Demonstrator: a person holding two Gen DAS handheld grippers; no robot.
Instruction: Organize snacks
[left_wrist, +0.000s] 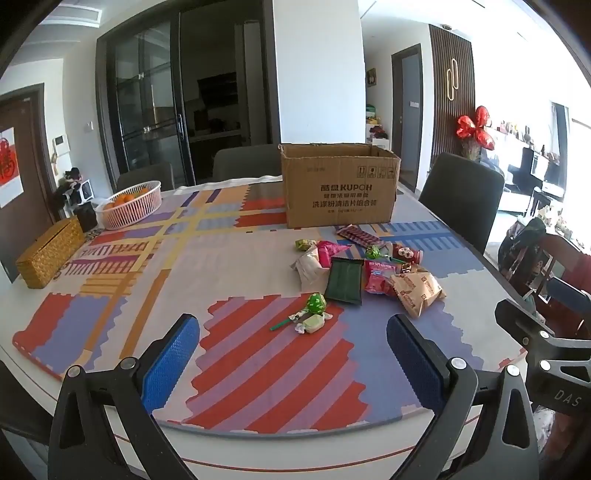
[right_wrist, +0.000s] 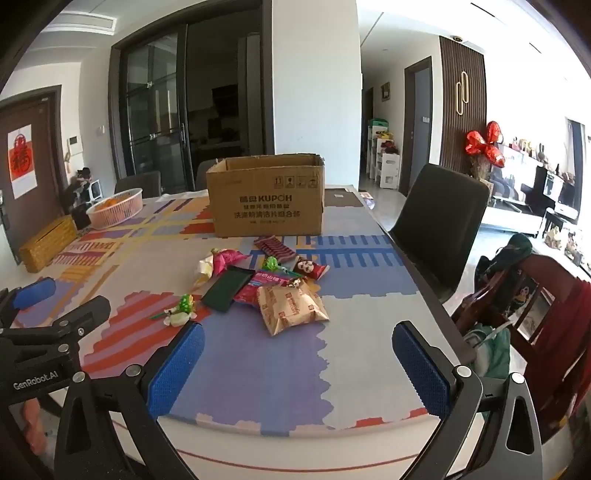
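A pile of snacks lies on the patterned table mat in front of an open cardboard box (left_wrist: 340, 184) (right_wrist: 266, 195). It holds a dark green packet (left_wrist: 344, 280) (right_wrist: 229, 287), a tan bag (left_wrist: 417, 293) (right_wrist: 291, 306), a red packet (left_wrist: 378, 277), a pink wrapper (left_wrist: 327, 251) and a striped packet (right_wrist: 275, 247). A green lollipop (left_wrist: 316, 303) (right_wrist: 184, 303) and a pale wrapped candy (left_wrist: 312, 323) lie nearest. My left gripper (left_wrist: 293, 354) is open and empty, just short of the lollipop. My right gripper (right_wrist: 299, 362) is open and empty, near the table's front edge, below the tan bag.
A pink basket of oranges (left_wrist: 129, 205) and a woven tissue box (left_wrist: 50, 256) stand at the far left. Dark chairs (left_wrist: 460, 199) (right_wrist: 439, 221) stand around the table. A red wooden chair (right_wrist: 546, 314) with clothes stands at the right.
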